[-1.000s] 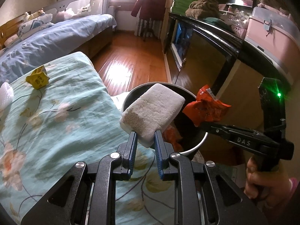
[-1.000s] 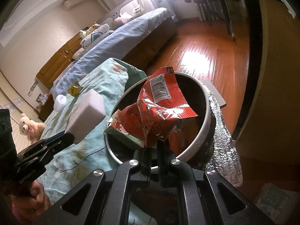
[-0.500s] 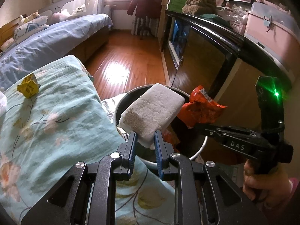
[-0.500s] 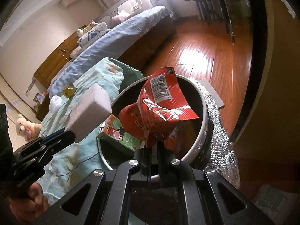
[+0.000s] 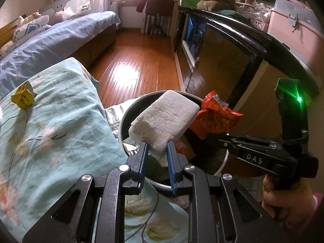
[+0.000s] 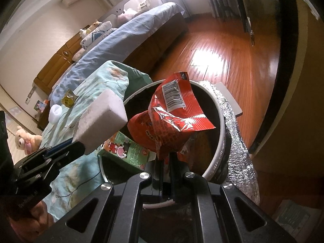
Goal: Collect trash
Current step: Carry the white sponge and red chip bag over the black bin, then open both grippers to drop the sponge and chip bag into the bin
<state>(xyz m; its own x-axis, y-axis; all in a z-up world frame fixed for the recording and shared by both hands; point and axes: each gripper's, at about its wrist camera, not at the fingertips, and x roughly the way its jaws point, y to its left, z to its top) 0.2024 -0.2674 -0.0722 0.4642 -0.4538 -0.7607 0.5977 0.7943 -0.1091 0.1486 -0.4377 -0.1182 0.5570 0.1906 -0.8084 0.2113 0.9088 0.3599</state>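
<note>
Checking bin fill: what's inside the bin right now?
In the bin: a green carton and a red packet. The held red wrapper and white sponge hang above, hiding the rest of the bottom.

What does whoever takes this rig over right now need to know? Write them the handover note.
Left gripper: shut on the white sponge block, held over the near rim of the trash bin.
Right gripper: shut on the red snack wrapper, held above the bin's opening.
In the bin so far: a green carton and other red wrappers.
On the floral bedspread: a yellow crumpled wrapper and a small white object.
Left to do: release both pieces into the bin, then probably collect those two items from the bed.
</note>
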